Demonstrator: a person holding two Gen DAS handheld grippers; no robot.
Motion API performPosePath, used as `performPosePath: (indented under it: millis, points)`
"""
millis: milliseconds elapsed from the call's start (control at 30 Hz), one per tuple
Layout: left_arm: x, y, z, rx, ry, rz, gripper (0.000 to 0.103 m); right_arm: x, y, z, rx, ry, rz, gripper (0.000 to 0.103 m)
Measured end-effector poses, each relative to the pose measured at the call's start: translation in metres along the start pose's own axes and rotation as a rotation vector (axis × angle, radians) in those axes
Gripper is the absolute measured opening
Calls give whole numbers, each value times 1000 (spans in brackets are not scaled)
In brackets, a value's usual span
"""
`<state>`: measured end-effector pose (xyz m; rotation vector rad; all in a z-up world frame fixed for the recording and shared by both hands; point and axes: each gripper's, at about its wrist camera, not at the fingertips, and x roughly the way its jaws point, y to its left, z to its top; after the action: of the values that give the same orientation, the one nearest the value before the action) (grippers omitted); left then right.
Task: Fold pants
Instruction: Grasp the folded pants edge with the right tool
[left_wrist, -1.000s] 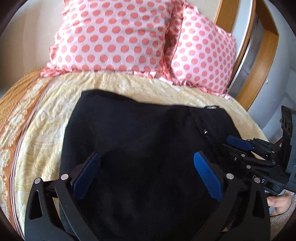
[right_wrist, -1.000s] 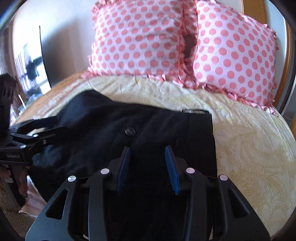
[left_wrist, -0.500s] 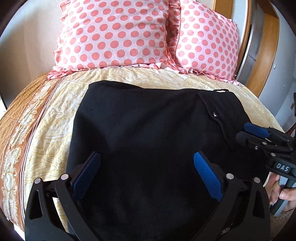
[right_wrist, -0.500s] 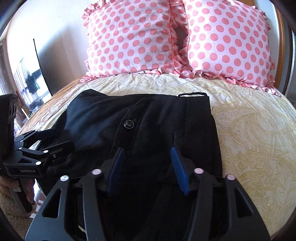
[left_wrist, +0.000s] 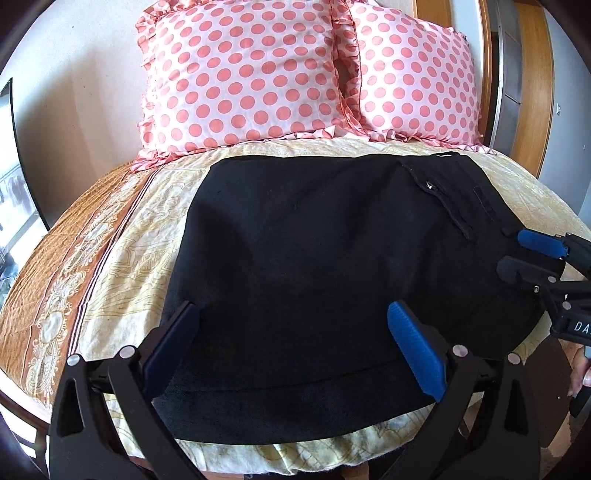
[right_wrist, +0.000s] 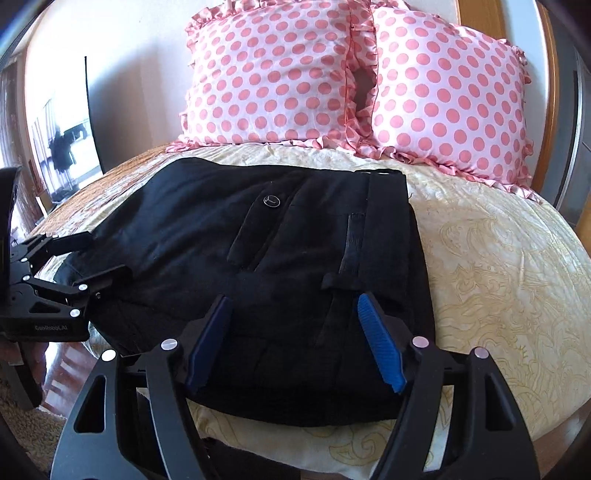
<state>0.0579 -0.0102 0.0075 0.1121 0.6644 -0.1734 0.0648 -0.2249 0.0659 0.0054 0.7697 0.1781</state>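
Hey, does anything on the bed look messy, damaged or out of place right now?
Nothing stands out. The black pants lie folded flat on the yellow bedspread, and both polka-dot pillows stand upright.

Sunlit bed, two polka-dot pillows, white wall, wooden headboard.

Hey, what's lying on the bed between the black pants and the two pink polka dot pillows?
Nothing: only a bare strip of yellow bedspread separates the pants from the pillows. The right wrist view shows it best.
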Motion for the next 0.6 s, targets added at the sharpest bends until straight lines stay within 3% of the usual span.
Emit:
performPosePath:
  millis: [167,233,333,500,600]
  points:
    - [-1,0,-1,8,-21,-9,101,-18,-29,20,118,-49,88,74]
    - [-2,0,-3,7,-36,-13,101,-20,-52,30,199,-57,77,82]
    - [-3,0,-6,4,-58,-18,101,-4,-82,44,257,14,30,85]
    - [-4,1,-7,3,-69,-31,101,36,-104,51,318,137,164,84]
    - [-4,2,-7,3,-71,-40,101,53,-105,52,307,189,165,79]
